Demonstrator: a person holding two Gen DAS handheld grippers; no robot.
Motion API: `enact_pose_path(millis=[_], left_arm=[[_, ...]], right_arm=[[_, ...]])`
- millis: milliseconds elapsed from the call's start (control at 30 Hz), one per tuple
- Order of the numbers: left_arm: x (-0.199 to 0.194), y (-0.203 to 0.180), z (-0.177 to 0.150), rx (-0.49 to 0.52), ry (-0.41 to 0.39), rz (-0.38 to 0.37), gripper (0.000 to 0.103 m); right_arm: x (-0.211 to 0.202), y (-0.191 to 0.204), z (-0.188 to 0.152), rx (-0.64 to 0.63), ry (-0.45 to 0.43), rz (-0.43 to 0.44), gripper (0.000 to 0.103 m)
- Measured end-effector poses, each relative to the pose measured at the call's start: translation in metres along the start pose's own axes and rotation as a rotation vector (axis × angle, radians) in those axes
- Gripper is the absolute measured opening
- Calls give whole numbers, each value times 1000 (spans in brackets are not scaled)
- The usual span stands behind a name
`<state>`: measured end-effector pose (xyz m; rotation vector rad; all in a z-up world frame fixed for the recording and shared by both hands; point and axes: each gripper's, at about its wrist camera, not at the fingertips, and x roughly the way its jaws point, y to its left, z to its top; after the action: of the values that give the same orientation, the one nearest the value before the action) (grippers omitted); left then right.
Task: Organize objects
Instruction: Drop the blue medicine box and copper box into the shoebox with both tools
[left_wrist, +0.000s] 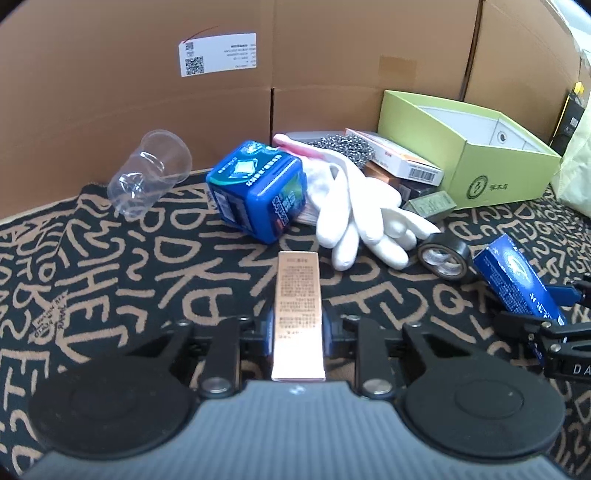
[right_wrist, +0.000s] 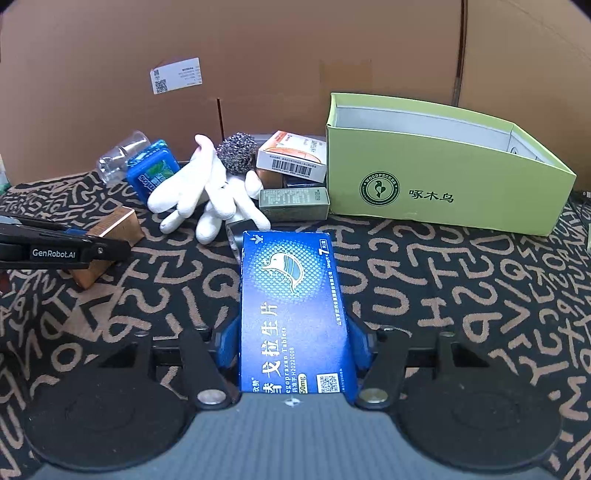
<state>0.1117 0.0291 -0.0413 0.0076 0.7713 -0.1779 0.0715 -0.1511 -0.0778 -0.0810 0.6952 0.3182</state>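
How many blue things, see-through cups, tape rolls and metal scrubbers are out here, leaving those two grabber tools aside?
Blue things: 2, the blue tub and the blue tablet box
See-through cups: 1, the clear cup
Tape rolls: 1, the black tape roll
Metal scrubbers: 1, the steel scrubber
Total: 5

A makeshift recording setup: cardboard walls fence a counter draped in a letter-patterned cloth, strewn with household odds.

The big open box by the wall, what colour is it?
Light green box, white inside; clearest in the right wrist view.
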Motion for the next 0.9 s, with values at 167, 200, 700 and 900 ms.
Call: enact_pose_path(millis=[167,200,700,900], left_arm=[[-26,-16,9,25,-47,-100,24],[-33,-22,15,36,-67,-123,24],[-3,-132,177,86,-184,-349,24],[78,-170,211,97,-125,-329,24]], right_arm=[[-25,-6,9,1,-57,12,62],[-32,-9,14,1,-73,11,62],[-50,-95,131,-31,-289,-257,62],[10,-142,157,-42,-232,-341,63]])
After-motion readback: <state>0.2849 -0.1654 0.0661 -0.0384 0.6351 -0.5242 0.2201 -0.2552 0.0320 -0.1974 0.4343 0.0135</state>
